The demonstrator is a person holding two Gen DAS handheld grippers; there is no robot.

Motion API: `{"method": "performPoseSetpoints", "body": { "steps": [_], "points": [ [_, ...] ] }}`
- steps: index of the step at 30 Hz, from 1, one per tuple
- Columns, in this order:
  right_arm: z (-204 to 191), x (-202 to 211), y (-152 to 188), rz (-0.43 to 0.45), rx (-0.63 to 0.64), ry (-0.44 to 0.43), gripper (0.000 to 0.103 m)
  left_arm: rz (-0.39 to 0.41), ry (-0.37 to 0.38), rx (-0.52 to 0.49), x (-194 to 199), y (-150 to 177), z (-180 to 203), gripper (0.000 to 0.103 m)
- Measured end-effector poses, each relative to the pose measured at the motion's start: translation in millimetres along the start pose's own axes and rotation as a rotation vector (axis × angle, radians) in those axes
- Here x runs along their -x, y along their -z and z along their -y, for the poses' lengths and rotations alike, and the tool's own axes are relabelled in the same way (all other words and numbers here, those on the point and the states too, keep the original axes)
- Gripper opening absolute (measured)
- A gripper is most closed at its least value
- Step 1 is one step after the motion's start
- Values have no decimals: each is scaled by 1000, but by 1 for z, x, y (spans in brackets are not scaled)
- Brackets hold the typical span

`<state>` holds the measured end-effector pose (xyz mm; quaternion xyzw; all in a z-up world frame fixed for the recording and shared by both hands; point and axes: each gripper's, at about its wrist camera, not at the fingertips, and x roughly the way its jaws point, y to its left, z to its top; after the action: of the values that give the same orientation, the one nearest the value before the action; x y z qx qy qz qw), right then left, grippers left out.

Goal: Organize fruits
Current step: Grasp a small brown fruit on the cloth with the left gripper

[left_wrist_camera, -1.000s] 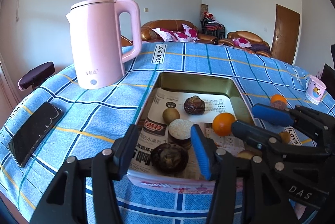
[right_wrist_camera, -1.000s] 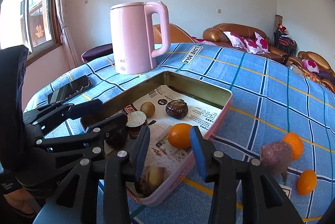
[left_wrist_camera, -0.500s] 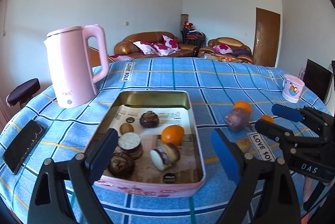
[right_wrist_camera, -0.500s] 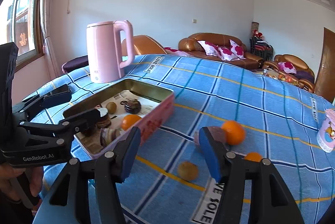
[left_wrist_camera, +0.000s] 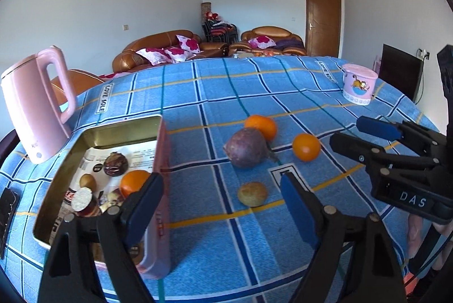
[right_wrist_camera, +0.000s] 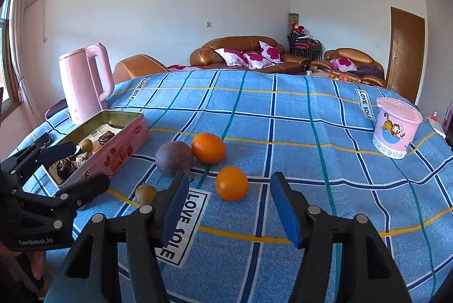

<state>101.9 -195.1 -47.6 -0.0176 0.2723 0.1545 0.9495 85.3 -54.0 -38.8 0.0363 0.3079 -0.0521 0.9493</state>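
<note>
Fruits lie loose on the bench: the nearer orange [right_wrist_camera: 232,183] sits at twelve o'clock from your right claw [right_wrist_camera: 229,208]; both it and your left claw [left_wrist_camera: 219,213] are spread, empty.

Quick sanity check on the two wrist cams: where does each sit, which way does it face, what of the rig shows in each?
Left wrist: on the left gripper, facing across the table past the small tan fruit; tin at left, right gripper at right edge.
Right wrist: on the right gripper, facing the nearer orange; left gripper and tin at left, both sets of fingers open.
Shared: purple fruit, both oranges, pink kettle, pink cup.
</note>
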Motion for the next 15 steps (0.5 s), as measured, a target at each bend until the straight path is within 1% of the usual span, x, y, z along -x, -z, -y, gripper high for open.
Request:
{"method": "performPoseSetpoints", "body": {
  "steps": [1, 2, 3, 5, 8, 9, 10, 11, 12, 15],
  "points": [
    [0, 0, 0, 0, -2, -1, 62, -20, 16, -7, -5, -1, 4, 73],
    [1, -1, 0, 0, -7, -2, 63, -45, 32, -9, -11, -1, 7, 69],
    [3, -1, 0, -1, -14, -4, 63, -67, 51, -5, -16, -1, 9, 60],
    [6, -2, 0, -4, -29, -8, 64, -113, 88, 3, -26, -1, 13, 59],
    [10, -3, -1, -8, -41, -7, 65, -175, 114, 13, -39, 1, 15, 59],
    [10, -3, -1, -7, -38, -2, 65, -189, 128, 24, -42, 1, 14, 54],
    [10, -3, -1, -5, -34, 2, 65, -197, 132, 32, -44, 1, 14, 42],
    [10, -4, -2, -5, -29, 7, 65, -205, 133, 32, -46, 0, 14, 35],
    [10, -5, -2, -7, -26, 9, 65, -209, 135, 31, -47, 0, 14, 32],
    [10, -10, -4, -16, -28, 4, 65, -188, 138, 32, -44, -4, 11, 31]
  ]
}}
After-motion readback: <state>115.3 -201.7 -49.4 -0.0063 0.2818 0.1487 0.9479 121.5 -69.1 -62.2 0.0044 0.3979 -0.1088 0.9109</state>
